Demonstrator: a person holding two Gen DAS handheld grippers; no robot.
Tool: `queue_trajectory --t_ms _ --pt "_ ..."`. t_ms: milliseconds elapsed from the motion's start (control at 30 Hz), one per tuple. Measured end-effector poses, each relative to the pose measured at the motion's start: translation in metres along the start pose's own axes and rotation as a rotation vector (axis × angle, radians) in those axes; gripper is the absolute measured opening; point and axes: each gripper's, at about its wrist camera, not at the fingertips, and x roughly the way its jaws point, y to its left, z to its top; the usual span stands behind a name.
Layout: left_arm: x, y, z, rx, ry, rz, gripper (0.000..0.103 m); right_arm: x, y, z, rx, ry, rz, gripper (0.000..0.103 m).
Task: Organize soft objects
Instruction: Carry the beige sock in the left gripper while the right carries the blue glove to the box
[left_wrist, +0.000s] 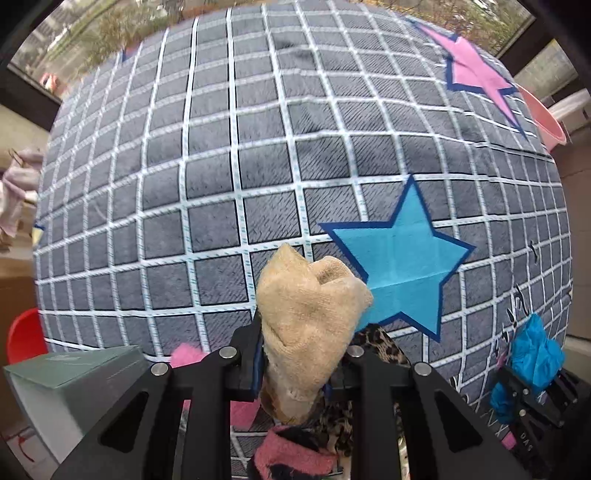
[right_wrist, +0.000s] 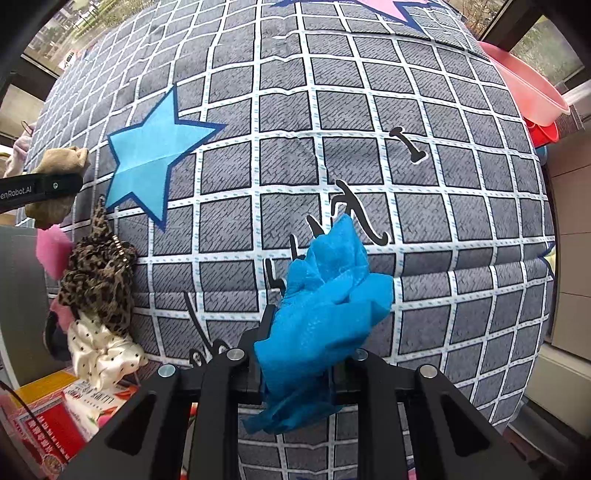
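Two light, limp cloths hang bunched: left gripper (left_wrist: 295, 373) jaws pinch the beige sock (left_wrist: 310, 317), right gripper (right_wrist: 297, 373) jaws the blue cloth (right_wrist: 325, 314); gripping mid-bundle should hold

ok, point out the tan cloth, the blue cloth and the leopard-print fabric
tan cloth (left_wrist: 310, 314), left wrist view, bunched middle above the jaws
blue cloth (right_wrist: 325, 306), right wrist view, crumpled centre
leopard-print fabric (right_wrist: 98, 277), right wrist view, middle of the heap
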Motion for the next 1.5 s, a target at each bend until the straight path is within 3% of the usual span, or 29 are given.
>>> queue_trajectory --t_ms 300,500,833,1000,1133,1267,1500 --pt "-0.059 -0.032 -0.026 0.073 -0.052 -0.05 0.025 -0.034 -0.023 -0.003 0.061 -0.012 0.057 0.023" --pt "-0.083 -0.05 -0.061 0.102 -0.053 -0.125 0.025 -0.063 -0.037 -0.035 0.118 -0.022 0.106 0.023" --pt "-0.105 -0.086 -0.136 0.248 0.022 -0.213 0.025 -0.086 -0.038 -0.072 0.144 -0.013 0.153 0.023" --pt "-0.116 -0.104 -0.177 0.369 0.038 -0.196 0.025 -0.089 -0.027 -0.093 0.14 0.011 0.188 0.023" --pt "-0.12 -0.11 -0.204 0.438 0.084 -0.242 0.025 -0.09 -0.021 -0.115 0.132 0.049 0.216 0.023" --pt "-0.125 -0.12 -0.231 0.557 0.075 -0.203 0.025 -0.089 -0.003 -0.14 0.072 0.1 0.223 0.023" --pt "-0.133 -0.114 -0.241 0.556 0.046 -0.223 0.025 -0.096 0.022 -0.156 -0.009 0.127 0.236 0.023"
